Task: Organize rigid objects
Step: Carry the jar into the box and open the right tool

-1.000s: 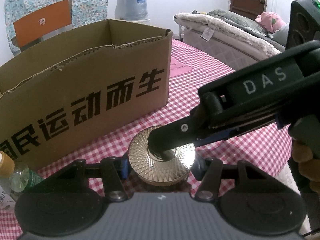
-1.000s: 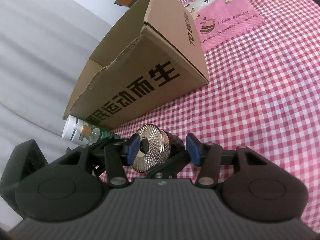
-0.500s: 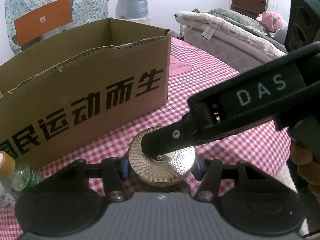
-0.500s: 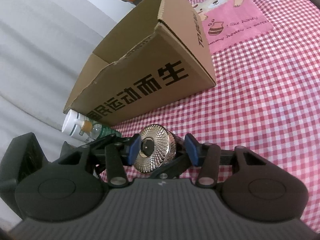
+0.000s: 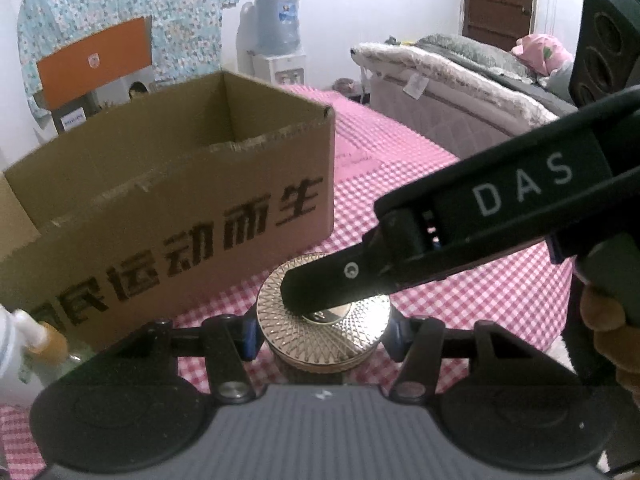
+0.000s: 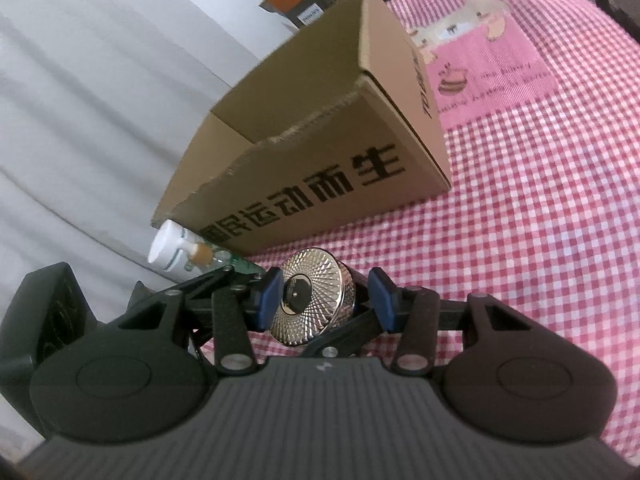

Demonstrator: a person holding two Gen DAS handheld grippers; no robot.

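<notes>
Left wrist view: left claw (image 5: 322, 330) pinching gold-lidded jar (image 5: 320, 336) by its sides. Right claw (image 6: 326, 304) squeezing lid top and jar bottom. Cardboard box (image 5: 180, 200) just behind.

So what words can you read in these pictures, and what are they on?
"DAS": on the right gripper.
"运动而生": big black print on the cardboard box; its first characters are cut off.
Pink cloth patch: writing too blurred to read.
Small sign: unreadable.
</notes>
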